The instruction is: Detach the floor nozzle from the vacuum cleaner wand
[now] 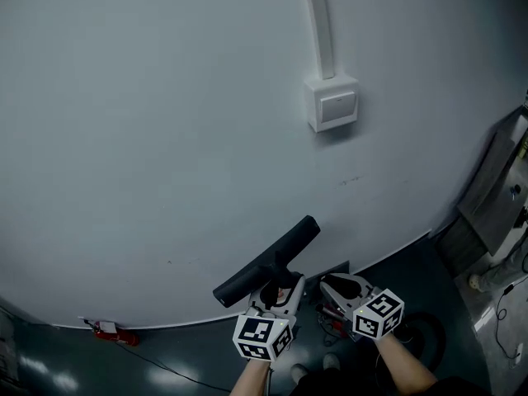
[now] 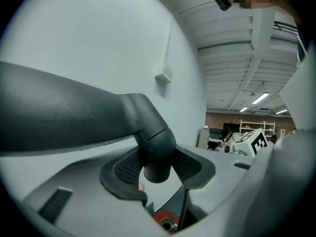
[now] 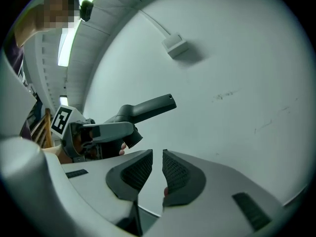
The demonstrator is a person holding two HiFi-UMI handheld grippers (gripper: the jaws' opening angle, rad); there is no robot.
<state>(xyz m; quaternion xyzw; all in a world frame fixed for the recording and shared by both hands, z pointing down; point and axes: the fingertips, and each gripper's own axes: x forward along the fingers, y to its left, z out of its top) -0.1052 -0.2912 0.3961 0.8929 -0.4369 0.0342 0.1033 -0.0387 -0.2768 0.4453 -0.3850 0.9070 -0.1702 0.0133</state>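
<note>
Floor nozzle (image 1: 268,262): dark bar, no wand attached, so separation looks complete. Its neck is pinched in the left tongs (image 2: 158,167), probably for control, with the bar jutting up-left of them. Right tongs (image 3: 157,171): just beside, empty, pads narrowly apart.

Wall switch (image 1: 333,103), perhaps red plug (image 1: 111,332)

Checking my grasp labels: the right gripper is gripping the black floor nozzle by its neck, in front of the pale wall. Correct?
Not quite: the left gripper grips the black floor nozzle by its neck, in front of the pale wall. The left gripper view shows the neck between its pads; the right gripper holds nothing.
</note>
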